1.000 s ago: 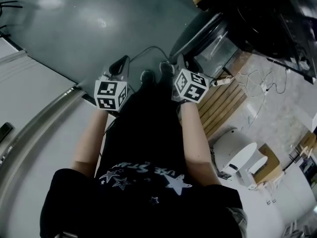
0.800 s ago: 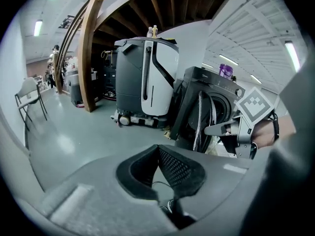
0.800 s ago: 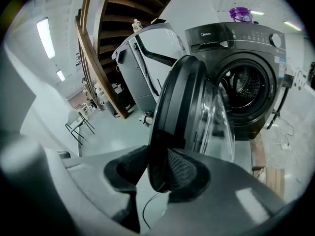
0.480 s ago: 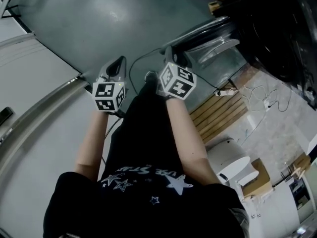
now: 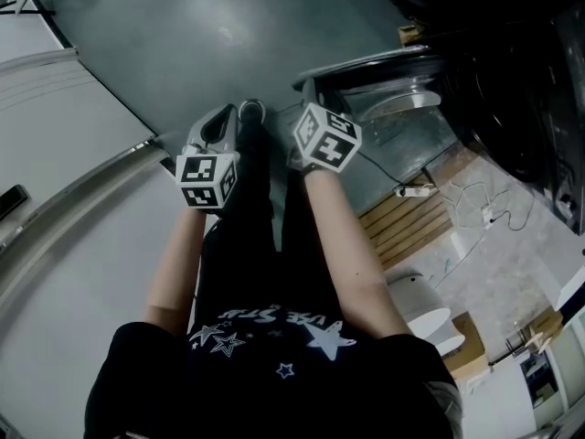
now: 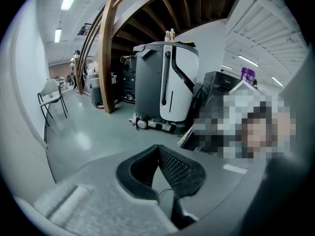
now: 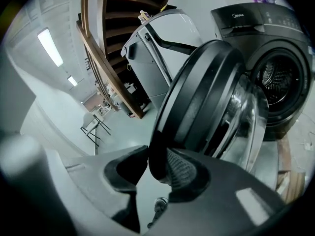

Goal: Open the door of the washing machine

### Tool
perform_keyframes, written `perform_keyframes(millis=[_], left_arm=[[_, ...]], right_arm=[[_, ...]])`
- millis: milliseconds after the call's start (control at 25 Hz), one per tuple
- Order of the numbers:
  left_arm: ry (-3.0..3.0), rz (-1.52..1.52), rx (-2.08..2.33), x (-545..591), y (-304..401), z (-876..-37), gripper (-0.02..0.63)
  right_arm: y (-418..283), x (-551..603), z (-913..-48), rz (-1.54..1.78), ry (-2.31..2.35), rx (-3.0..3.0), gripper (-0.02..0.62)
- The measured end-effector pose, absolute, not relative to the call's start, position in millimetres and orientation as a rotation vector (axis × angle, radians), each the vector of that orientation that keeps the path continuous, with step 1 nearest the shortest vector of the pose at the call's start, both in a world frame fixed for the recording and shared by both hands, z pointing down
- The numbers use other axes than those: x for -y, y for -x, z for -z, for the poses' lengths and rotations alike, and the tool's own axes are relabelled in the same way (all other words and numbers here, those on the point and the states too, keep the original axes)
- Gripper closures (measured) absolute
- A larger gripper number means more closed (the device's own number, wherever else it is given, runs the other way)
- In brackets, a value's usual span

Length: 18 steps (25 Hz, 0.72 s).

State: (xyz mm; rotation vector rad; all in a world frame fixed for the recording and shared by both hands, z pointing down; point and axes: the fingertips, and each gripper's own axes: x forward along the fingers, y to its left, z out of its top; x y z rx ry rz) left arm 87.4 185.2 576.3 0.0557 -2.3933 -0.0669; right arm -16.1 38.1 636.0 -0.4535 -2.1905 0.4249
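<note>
Over grey floor [image 5: 210, 35], right hand-held gripper [image 7: 150, 173] clamps Midea washing machine [image 7: 275, 43] door [image 7: 206, 97].

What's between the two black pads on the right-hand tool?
The washing machine door's rim, clamped by the right gripper; the right gripper view shows it.

"Midea" on washing machine [image 7: 275, 38]

The door [image 7: 197, 102] stands open to the left of the washing machine [image 7: 288, 38], its edge between the jaws of the right hand-held gripper [image 7: 155, 157]. Farther left of the washing machine, behind the door, stands a large wheeled machine [image 7: 150, 53].
</note>
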Motion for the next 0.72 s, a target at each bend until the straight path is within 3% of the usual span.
perform_keyframes(millis=[720], left_arm=[[-0.298,0.067,2.341,-262,22,-598,0.595]], right_arm=[[99,-92,-635,-0.543,0.184,2.235,0.469]])
